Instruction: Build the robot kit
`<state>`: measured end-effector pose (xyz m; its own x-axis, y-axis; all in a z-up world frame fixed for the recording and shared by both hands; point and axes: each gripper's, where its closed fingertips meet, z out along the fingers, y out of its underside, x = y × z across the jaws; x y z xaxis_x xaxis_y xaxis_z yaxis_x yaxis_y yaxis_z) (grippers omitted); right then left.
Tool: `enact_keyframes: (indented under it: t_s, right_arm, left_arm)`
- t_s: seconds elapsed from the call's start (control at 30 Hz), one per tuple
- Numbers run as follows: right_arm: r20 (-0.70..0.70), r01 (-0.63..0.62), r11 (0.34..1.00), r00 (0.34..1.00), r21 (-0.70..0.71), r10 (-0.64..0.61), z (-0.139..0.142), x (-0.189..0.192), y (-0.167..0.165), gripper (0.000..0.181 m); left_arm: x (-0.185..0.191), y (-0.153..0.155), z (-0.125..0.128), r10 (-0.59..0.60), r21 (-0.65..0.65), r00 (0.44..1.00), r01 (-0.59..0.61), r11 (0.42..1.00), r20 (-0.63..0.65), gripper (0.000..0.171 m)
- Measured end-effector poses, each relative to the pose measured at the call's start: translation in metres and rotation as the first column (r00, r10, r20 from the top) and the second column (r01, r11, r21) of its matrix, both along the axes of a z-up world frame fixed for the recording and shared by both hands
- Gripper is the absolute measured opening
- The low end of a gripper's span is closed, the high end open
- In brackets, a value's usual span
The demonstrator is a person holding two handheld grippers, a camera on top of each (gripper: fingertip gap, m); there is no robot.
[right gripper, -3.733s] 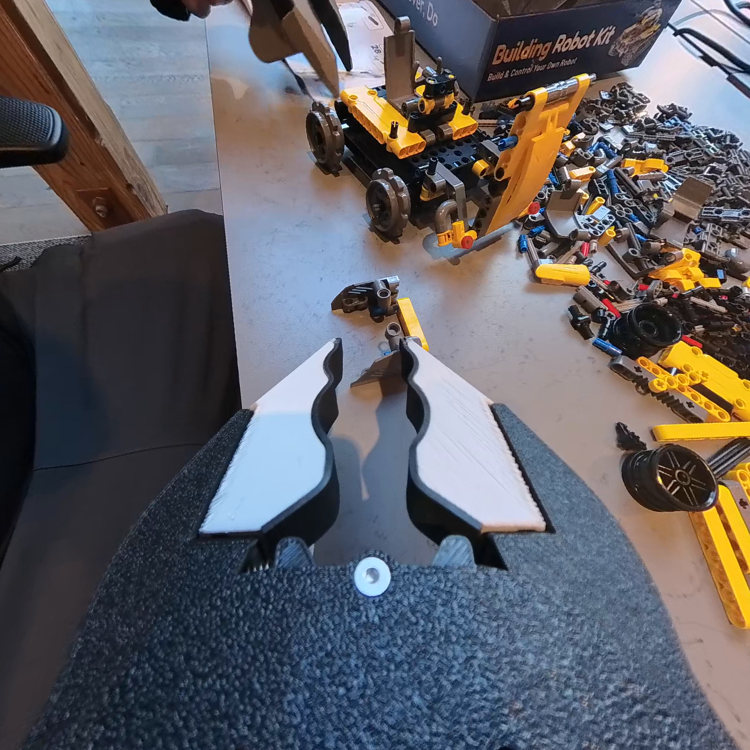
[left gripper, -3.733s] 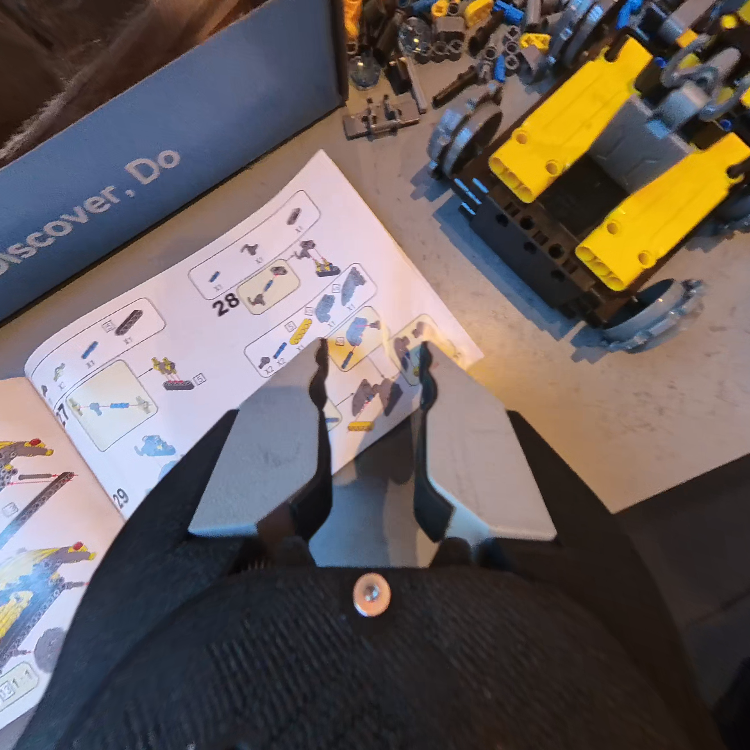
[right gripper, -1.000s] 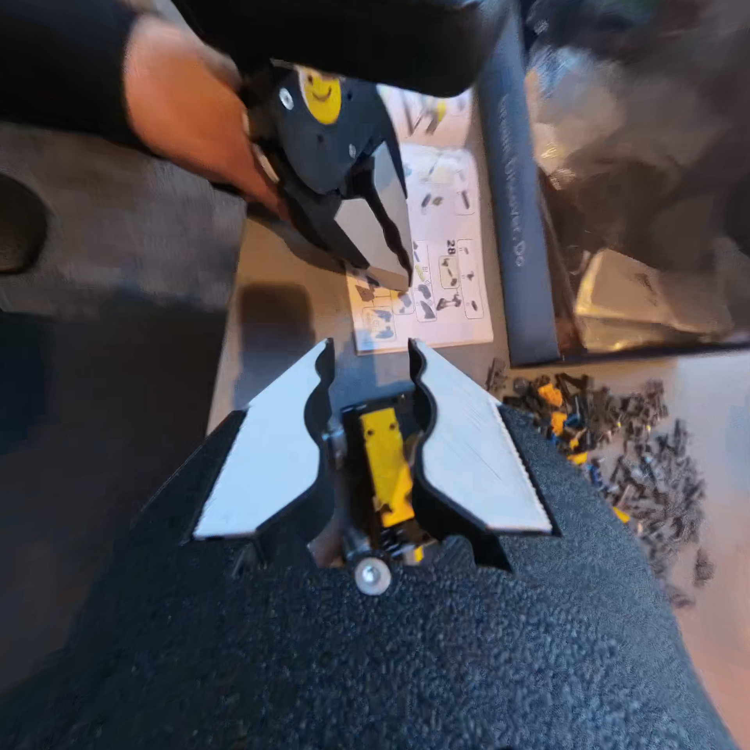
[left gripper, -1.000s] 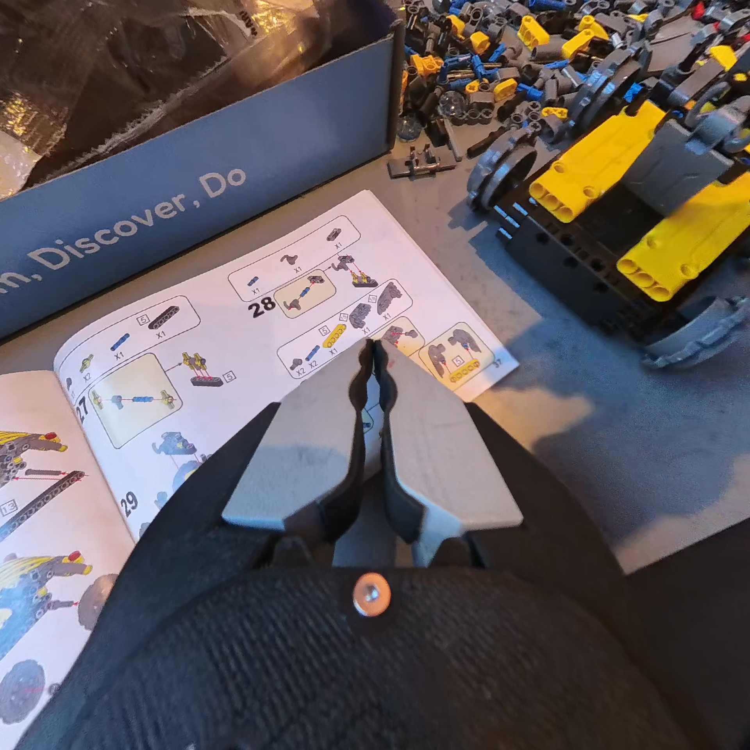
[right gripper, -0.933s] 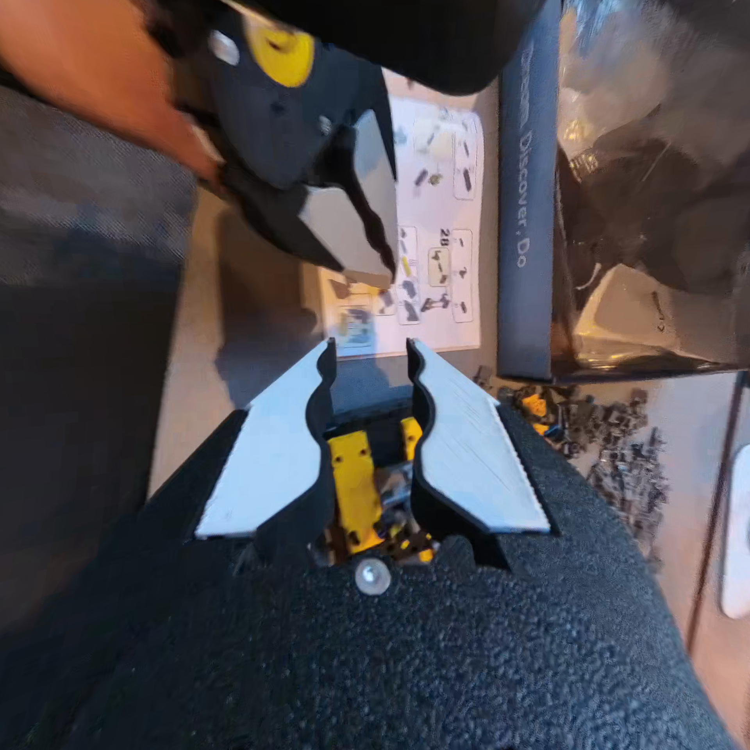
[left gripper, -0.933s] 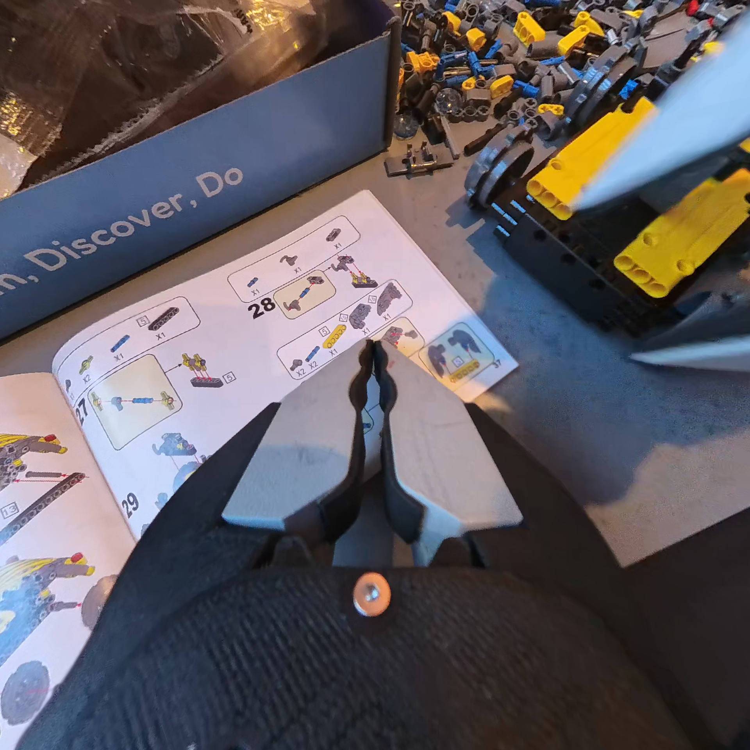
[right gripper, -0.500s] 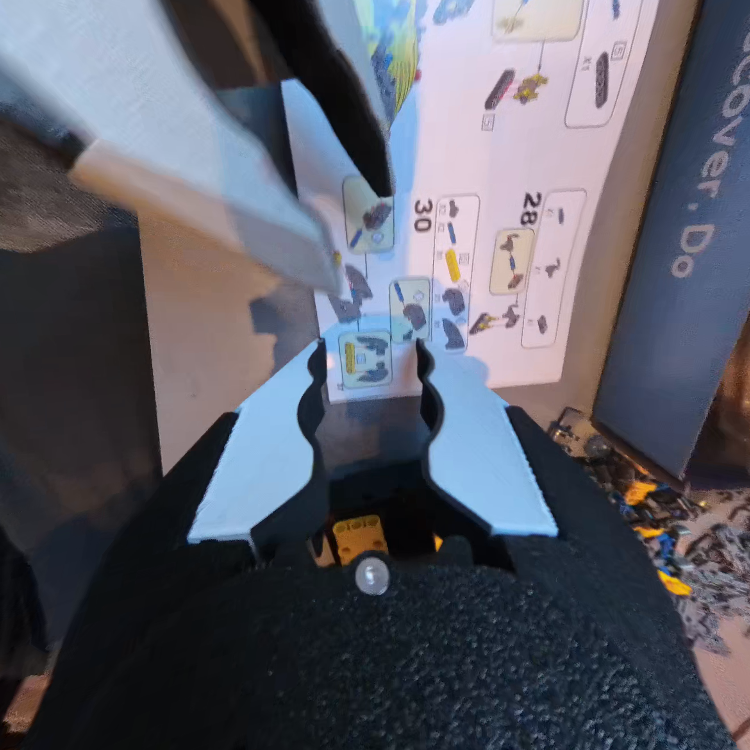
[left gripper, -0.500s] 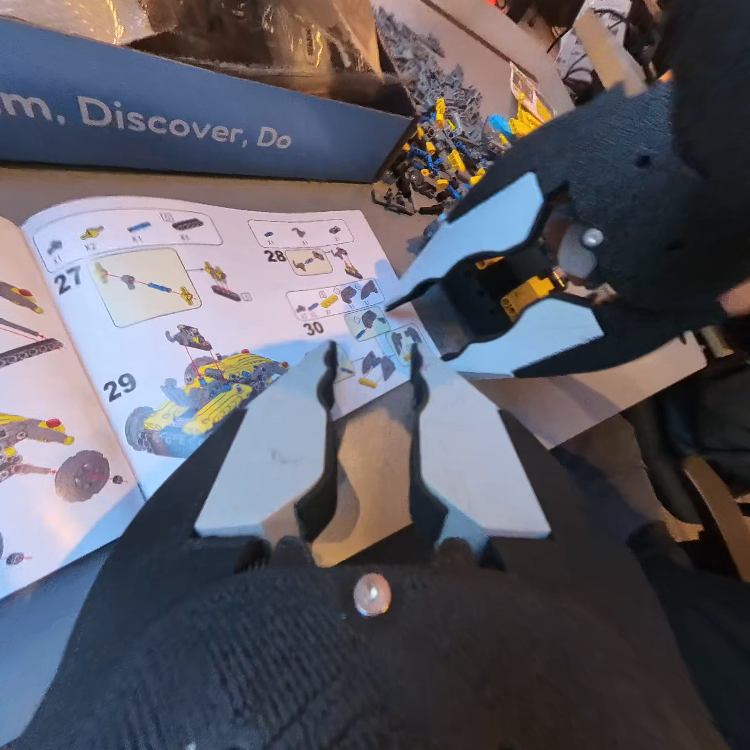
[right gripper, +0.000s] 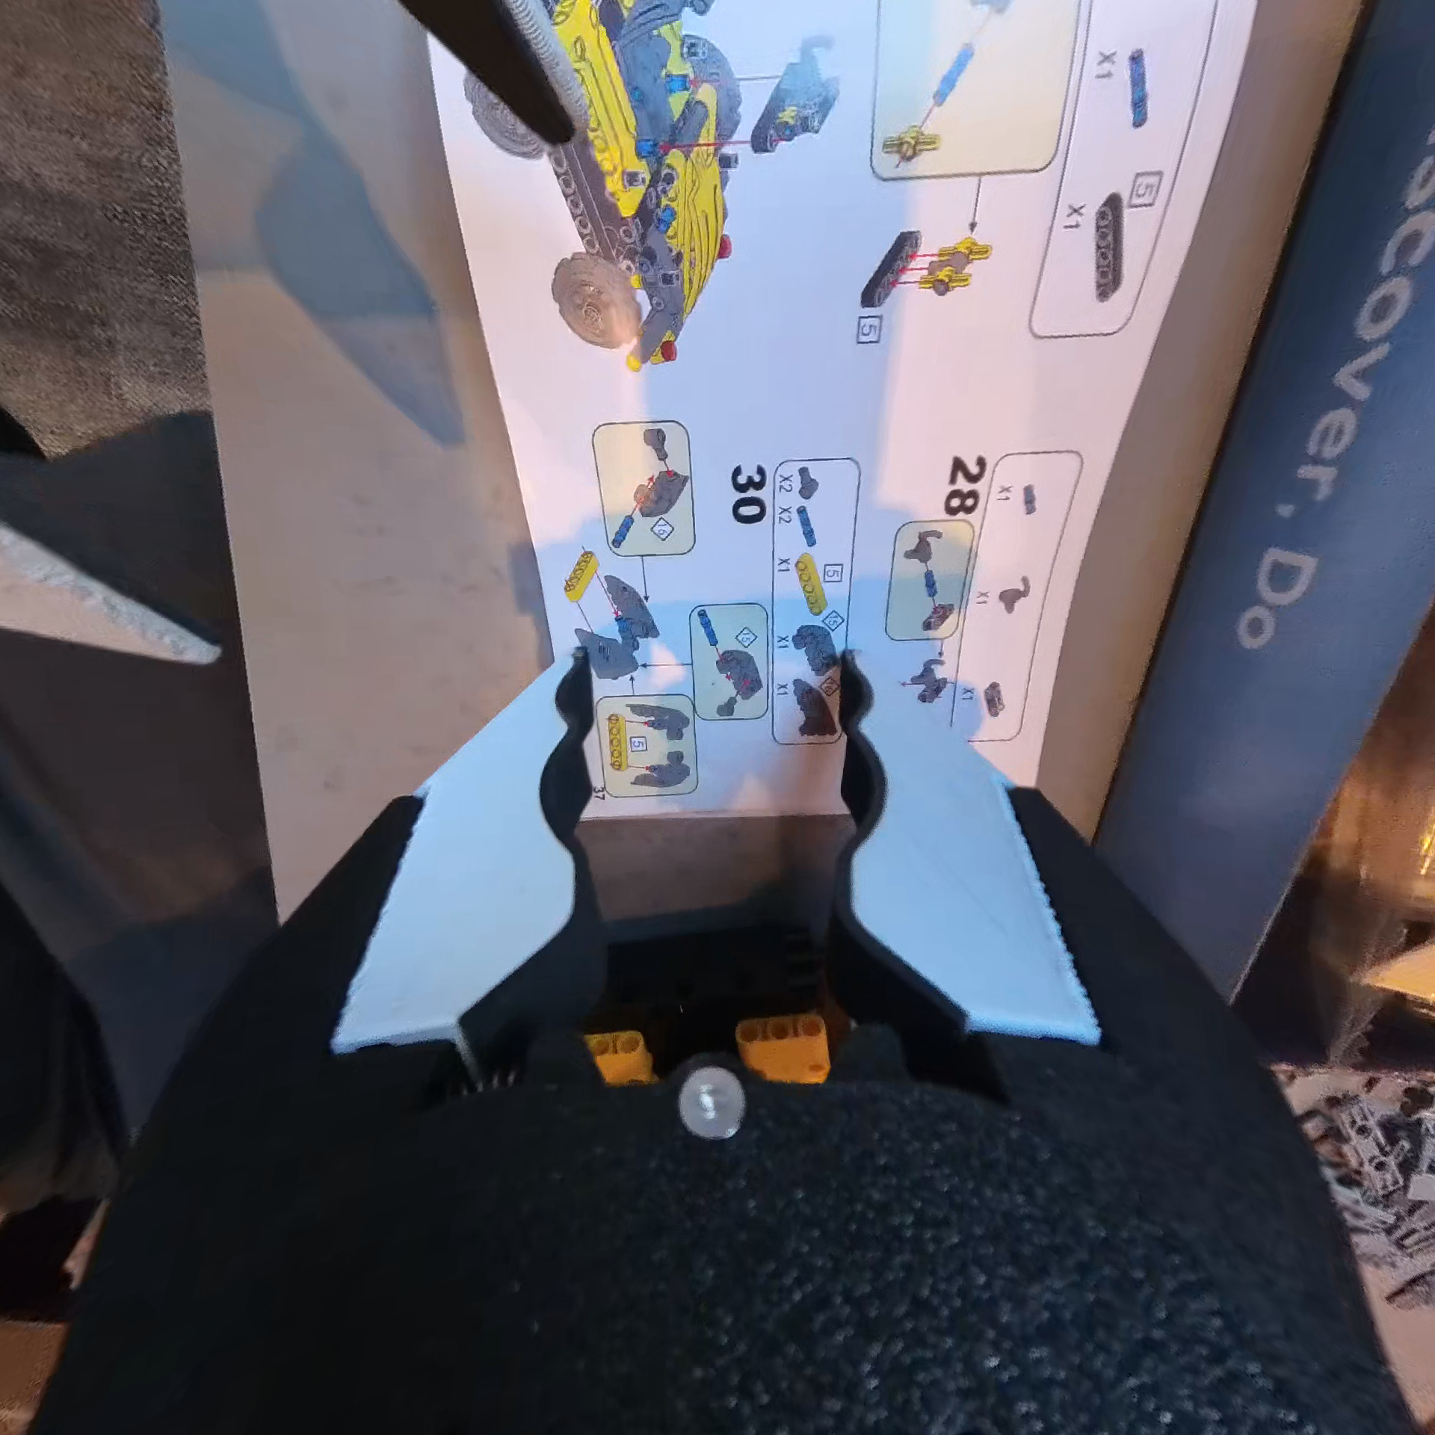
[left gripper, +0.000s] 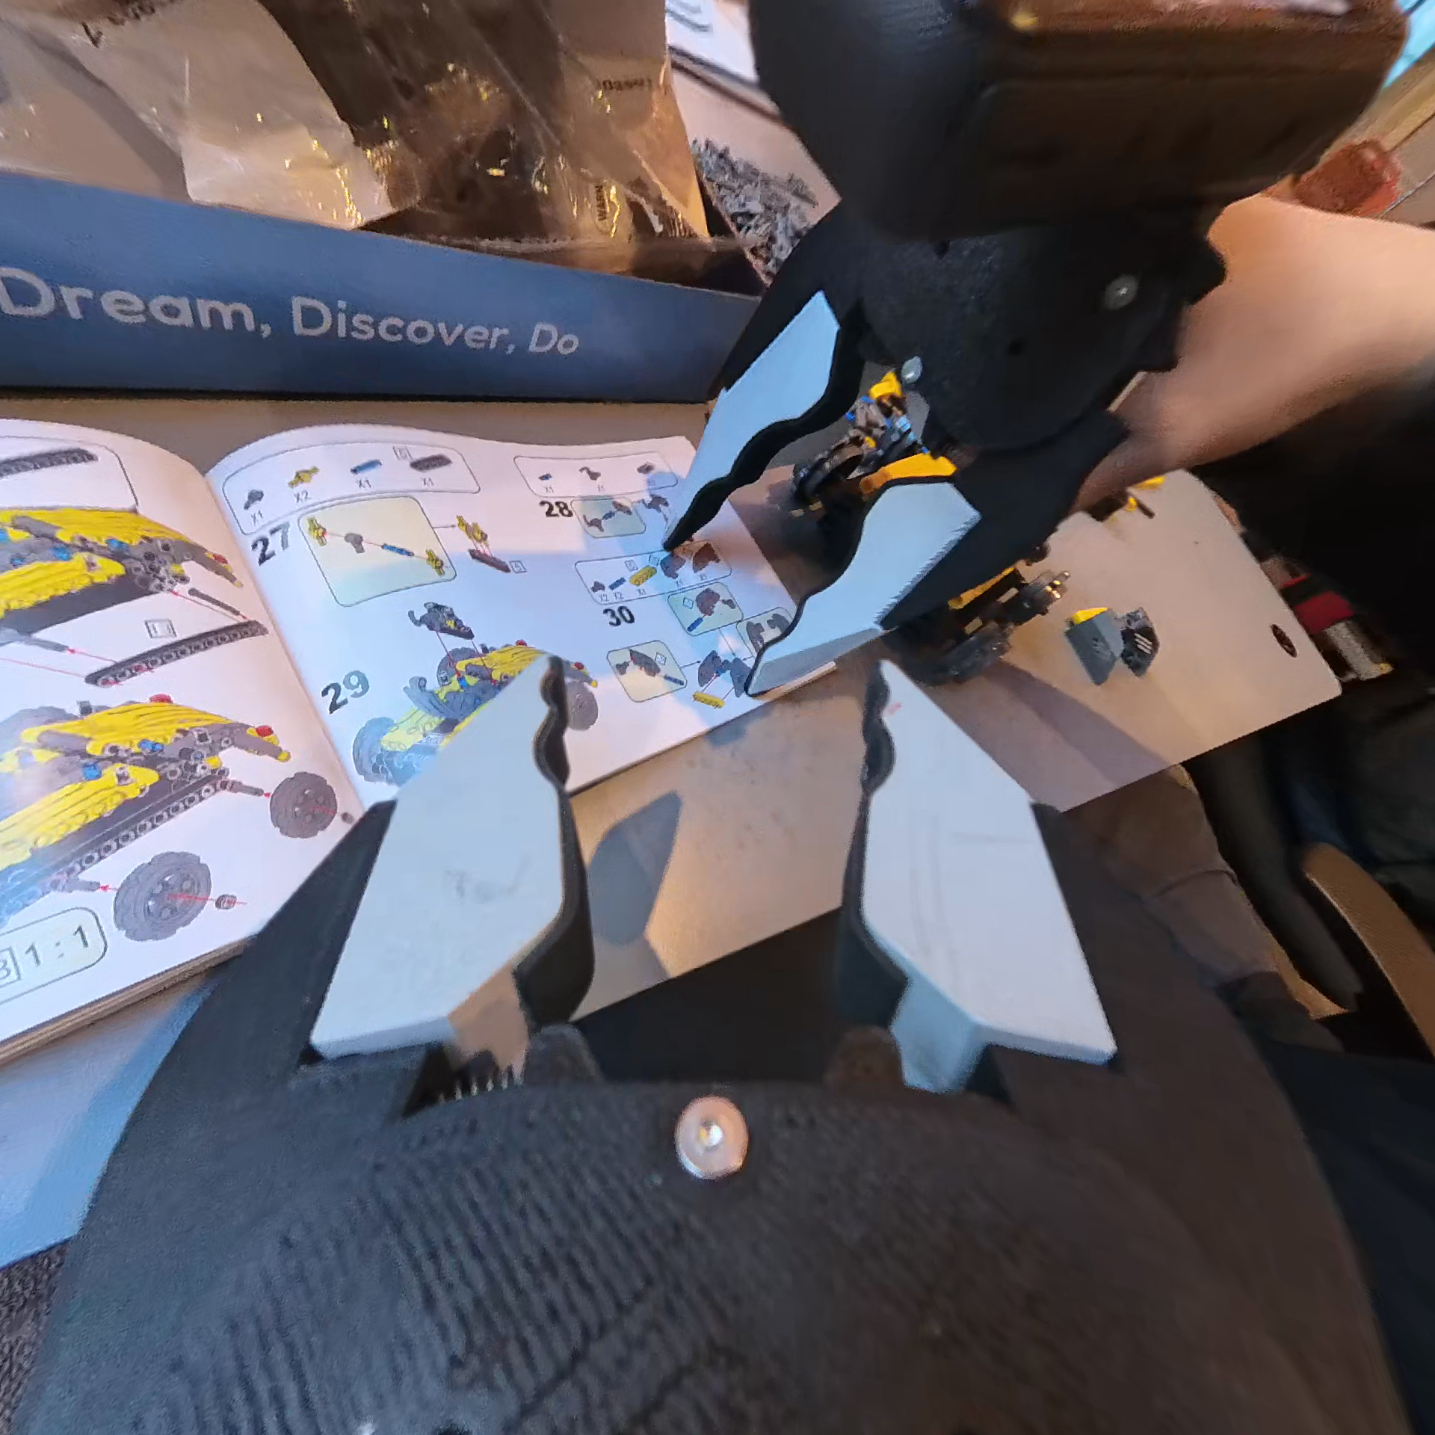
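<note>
An open instruction booklet [left gripper: 435, 590] lies on the grey table [left gripper: 745, 839]. My left gripper [left gripper: 714, 683] is open wide and empty, just above the table at the booklet's near right edge. My right gripper [left gripper: 714, 613] is open and empty, its fingertips down at the booklet's right page corner; I cannot tell if they touch the paper. In the right wrist view the right gripper [right gripper: 713, 660] frames the page's small step drawings on the booklet [right gripper: 776, 388]. The left gripper's fingers [right gripper: 528, 70] show at the top left.
A blue cardboard box [left gripper: 349, 326] with plastic bags stands behind the booklet; it also shows in the right wrist view [right gripper: 1320, 543]. A yellow and black brick vehicle [left gripper: 971, 613] sits behind the right gripper. A small grey and yellow assembly [left gripper: 1103, 637] lies near the table edge. Loose parts [right gripper: 1359, 1180] lie at the right.
My left gripper was shut a second ago and has opened wide, dropping lower. My right gripper has swung from above the vehicle to the booklet's page corner.
</note>
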<state>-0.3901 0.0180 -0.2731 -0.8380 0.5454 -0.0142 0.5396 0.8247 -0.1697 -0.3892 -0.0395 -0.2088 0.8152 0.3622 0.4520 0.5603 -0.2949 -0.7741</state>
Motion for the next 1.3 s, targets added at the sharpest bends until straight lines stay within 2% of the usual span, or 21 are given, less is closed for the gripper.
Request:
enact_keyframes:
  t_s: [0.07, 0.13, 0.2, 0.33, 0.4, 0.57, 0.7, 0.83, 0.97, 1.2, 1.3]
  right_arm:
    - [-0.006, 0.008, 1.0, 1.0, -0.006, -0.008, 0.0, 0.0, 0.0, 0.064]
    - [-0.01, 0.013, 1.0, 1.0, -0.009, -0.013, 0.001, 0.0, 0.0, 0.061]
    - [-0.006, -0.006, 1.0, 1.0, -0.011, 0.006, 0.002, 0.003, -0.002, 0.04]
    - [-0.002, -0.01, 1.0, 1.0, -0.014, 0.01, 0.003, 0.005, -0.004, 0.031]
    - [0.012, -0.007, 0.999, 1.0, -0.048, 0.007, 0.003, 0.006, -0.009, 0.0]
    - [0.001, -0.002, 0.999, 1.0, -0.051, 0.002, 0.002, 0.006, -0.01, 0.0]
    - [-0.005, 0.02, 0.998, 1.0, -0.066, -0.021, 0.002, 0.005, -0.01, 0.0]
    - [-0.001, 0.032, 0.997, 0.999, -0.073, -0.032, 0.002, 0.003, -0.01, 0.0]
    - [-0.024, 0.015, 0.998, 1.0, -0.064, -0.016, 0.002, 0.003, -0.011, 0.0]
    - [-0.052, 0.014, 0.997, 0.998, -0.069, -0.018, 0.003, -0.006, -0.012, 0.0]
    - [-0.071, 0.018, 0.998, 0.997, -0.065, -0.022, 0.003, -0.011, -0.011, 0.0]
  left_arm:
    - [-0.003, -0.001, 0.002, 0.01, 0.005, 0.999, -0.01, 1.0, -0.038, 0.066]
    - [-0.011, -0.006, -0.001, 0.045, -0.039, 0.995, -0.048, 0.998, -0.084, 0.064]
    - [-0.015, -0.012, -0.007, 0.045, -0.111, 0.991, -0.059, 0.992, -0.126, 0.065]
    - [-0.014, -0.024, -0.012, 0.002, -0.199, 0.983, -0.04, 0.979, -0.186, 0.06]
    - [-0.012, -0.024, -0.014, -0.023, -0.225, 0.977, -0.026, 0.974, -0.213, 0.06]
    - [-0.012, -0.018, -0.025, -0.113, -0.33, 0.942, 0.003, 0.944, -0.316, 0.056]
    - [-0.001, -0.001, -0.036, -0.267, -0.407, 0.886, 0.099, 0.908, -0.379, 0.068]
    - [-0.021, -0.004, -0.041, -0.326, -0.544, 0.802, 0.002, 0.839, -0.5, 0.072]
    - [-0.035, -0.009, -0.035, -0.315, -0.555, 0.798, -0.029, 0.831, -0.514, 0.072]
    - [-0.035, 0.001, -0.038, -0.378, -0.591, 0.76, -0.01, 0.807, -0.529, 0.078]
    - [-0.045, -0.001, -0.043, -0.363, -0.609, 0.764, -0.049, 0.791, -0.533, 0.086]
